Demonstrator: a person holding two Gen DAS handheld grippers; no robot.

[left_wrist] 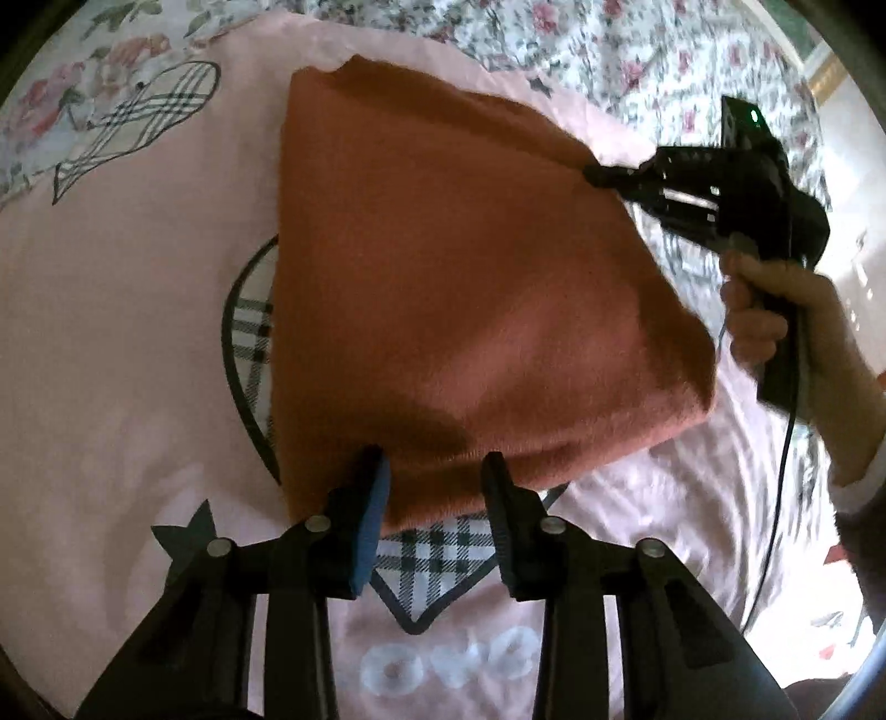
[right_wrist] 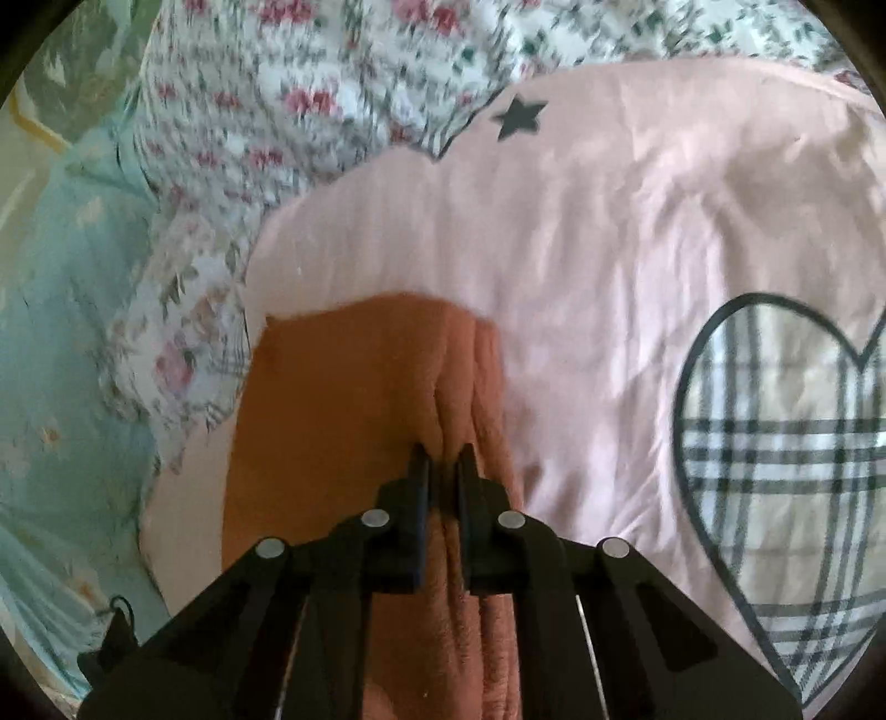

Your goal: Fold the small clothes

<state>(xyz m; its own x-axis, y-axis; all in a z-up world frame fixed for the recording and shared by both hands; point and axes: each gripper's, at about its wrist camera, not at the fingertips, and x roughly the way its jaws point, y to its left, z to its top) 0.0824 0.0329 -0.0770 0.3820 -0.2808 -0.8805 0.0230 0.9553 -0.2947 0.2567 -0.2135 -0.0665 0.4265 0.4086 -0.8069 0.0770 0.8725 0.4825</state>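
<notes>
The orange cloth (left_wrist: 443, 277), a soft, fuzzy, light and limp piece that will sag wherever unsupported, lies partly lifted over the pink bedcover (left_wrist: 111, 332) on the floral bed (left_wrist: 637, 50); best hold is at corners and hems. The right tongs (left_wrist: 595, 176), at 2 o'clock in the left wrist view, are clenched on a bunched corner. The left tongs (left_wrist: 437, 487), at 6 o'clock, stand released astride the near hem, pads not pressing.

The pink sheet (left_wrist: 111, 332) left of the orange cloth (left_wrist: 443, 277) lies unobstructed, while the right side is blocked by the right gripper (left_wrist: 595, 176).
</notes>
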